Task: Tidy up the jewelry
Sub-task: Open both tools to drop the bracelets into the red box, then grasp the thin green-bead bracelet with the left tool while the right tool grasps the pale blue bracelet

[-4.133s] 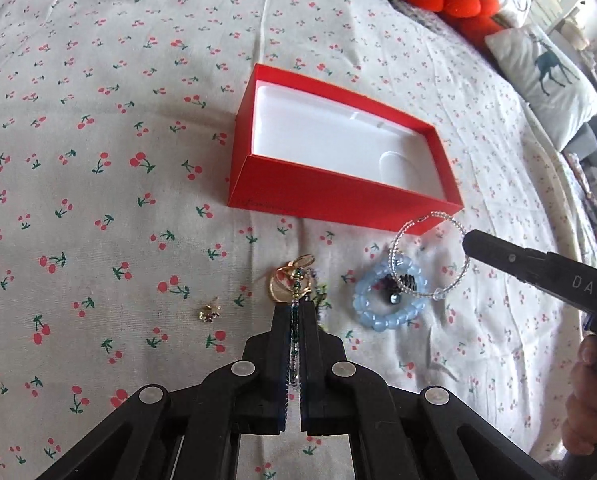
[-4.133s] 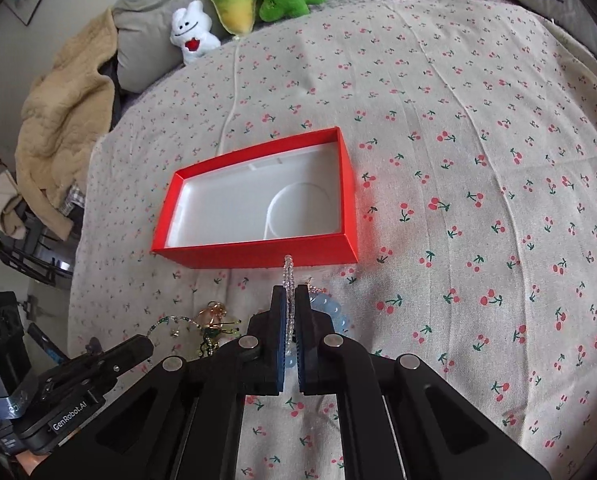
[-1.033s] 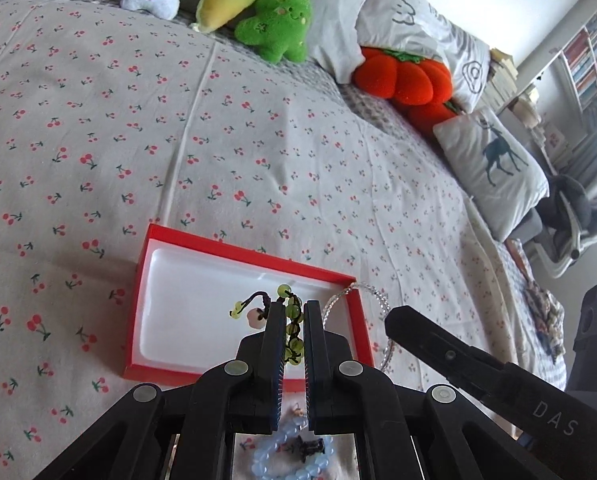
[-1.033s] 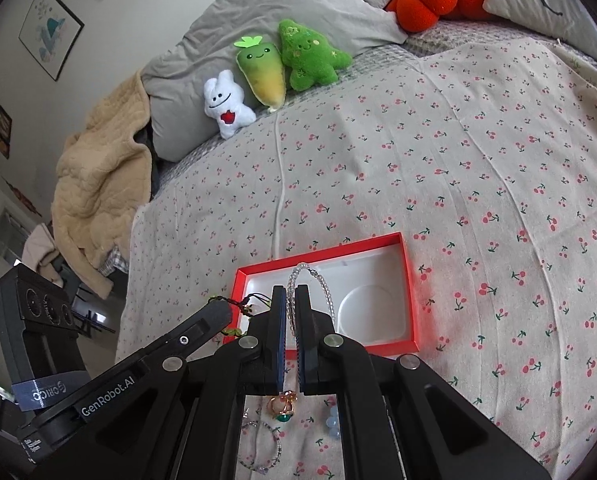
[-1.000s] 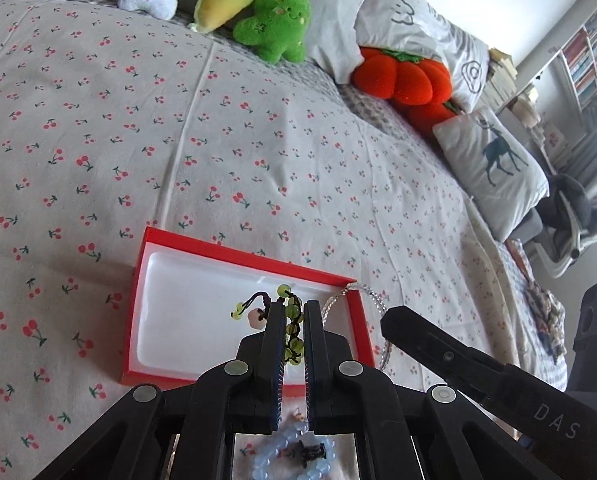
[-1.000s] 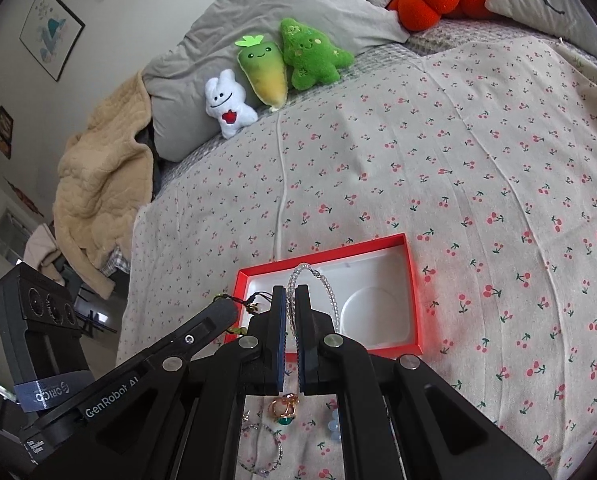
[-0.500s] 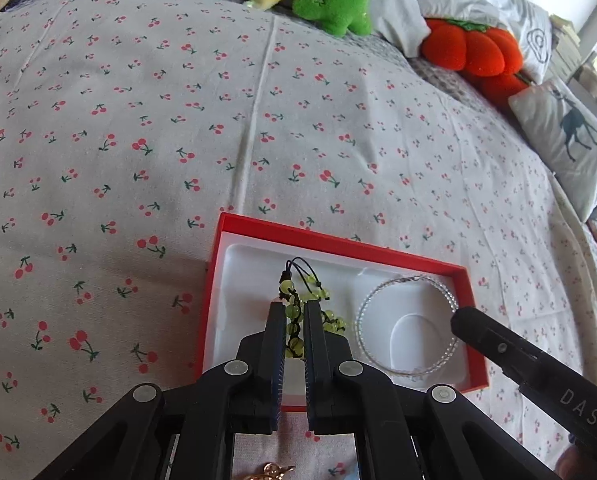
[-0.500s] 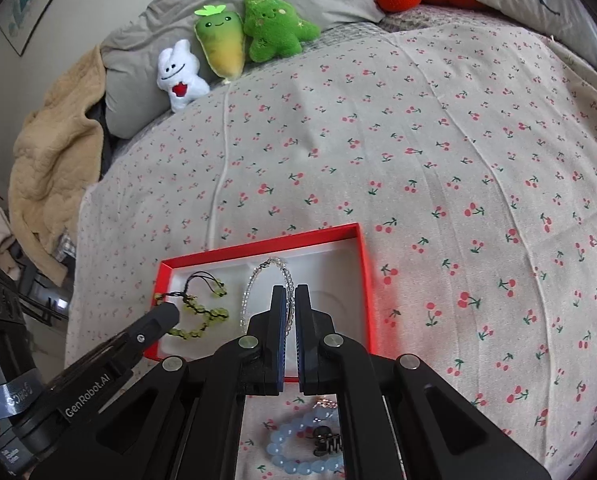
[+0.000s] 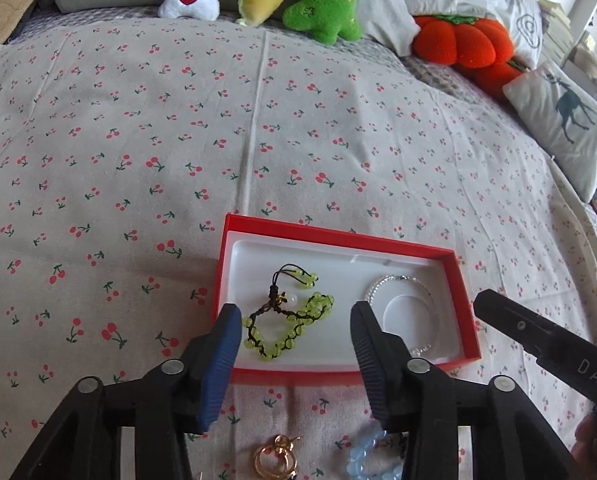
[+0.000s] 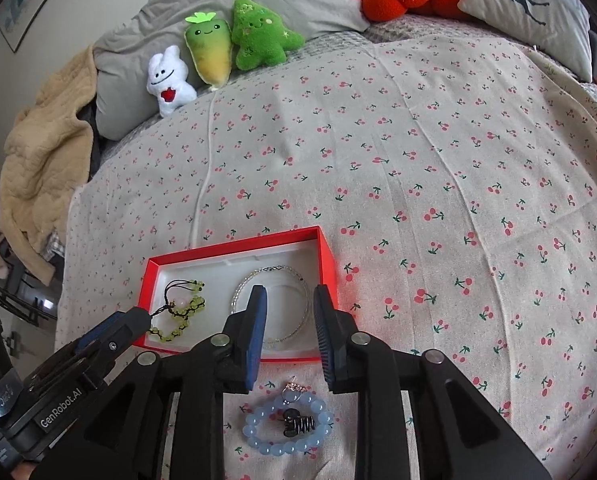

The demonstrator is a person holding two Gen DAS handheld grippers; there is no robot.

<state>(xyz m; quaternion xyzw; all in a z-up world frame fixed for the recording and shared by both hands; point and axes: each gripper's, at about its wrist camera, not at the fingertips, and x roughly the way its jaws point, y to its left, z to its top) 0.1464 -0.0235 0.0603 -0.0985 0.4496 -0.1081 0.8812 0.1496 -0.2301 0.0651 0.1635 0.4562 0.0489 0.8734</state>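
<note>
A red box (image 9: 462,304) with a white liner lies on the cherry-print bedspread; it also shows in the right wrist view (image 10: 326,258). A green bead bracelet (image 9: 286,324) (image 10: 178,312) lies in its left part. A clear bead bracelet (image 9: 398,282) (image 10: 274,276) lies in its right part. My left gripper (image 9: 296,332) is open and empty above the box's near edge. My right gripper (image 10: 288,318) is open and empty over the clear bracelet. A blue bead bracelet (image 10: 286,428) with a black clip (image 10: 296,426), and a gold ring piece (image 9: 276,458), lie in front of the box.
Plush toys (image 10: 222,52) and pillows (image 9: 562,120) line the far edge of the bed. An orange pumpkin cushion (image 9: 462,46) sits at the back right. A tan blanket (image 10: 42,176) hangs at the left side.
Both grippers opened and let go of their bracelets, which now lie in the box. Both grippers have drawn back a little toward the box's near edge.
</note>
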